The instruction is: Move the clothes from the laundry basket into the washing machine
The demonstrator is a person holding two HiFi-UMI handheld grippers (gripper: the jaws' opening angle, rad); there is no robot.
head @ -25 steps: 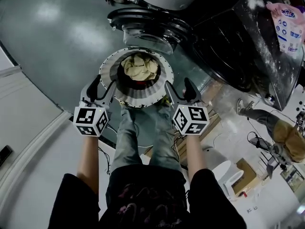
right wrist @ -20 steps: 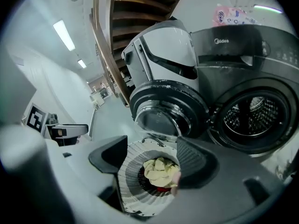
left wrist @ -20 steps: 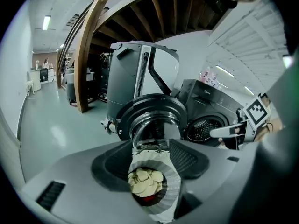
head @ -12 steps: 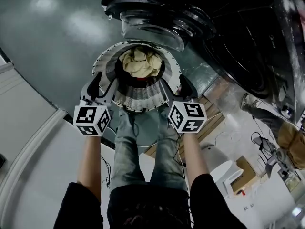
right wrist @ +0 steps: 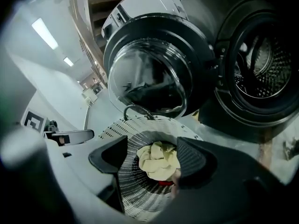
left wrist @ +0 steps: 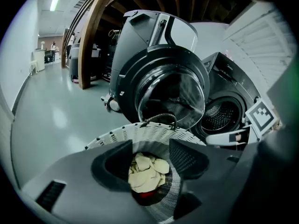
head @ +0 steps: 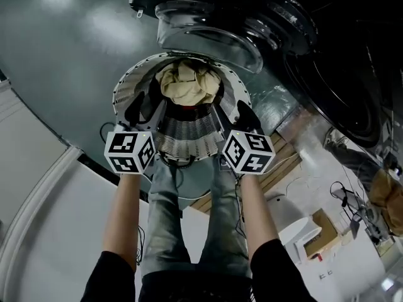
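Observation:
A white woven laundry basket (head: 126, 83) stands on the floor in front of me. A crumpled cream cloth (head: 187, 83) lies in it, over something red (left wrist: 145, 196). My left gripper (head: 143, 109) is open at the basket's left rim, and my right gripper (head: 233, 117) is open at its right rim. In the left gripper view the cream cloth (left wrist: 147, 171) shows beyond the spread jaws of the left gripper (left wrist: 152, 160), untouched. The right gripper (right wrist: 152, 157) likewise frames the cloth (right wrist: 159, 162). The washing machine's door (head: 208, 27) hangs open beyond the basket, its drum (right wrist: 261, 73) to the right.
My jeans-clad legs (head: 182, 194) stand just behind the basket. A wooden pallet (head: 277, 168), cables and a cardboard box (head: 324, 225) lie at the right, where another person (head: 378, 187) sits. A wooden beam (left wrist: 93, 31) rises at the far left.
Both grippers have dropped towards the basket, from above its near rim to its two sides. The basket and the machine's door look larger and closer. The jaws stay equally spread.

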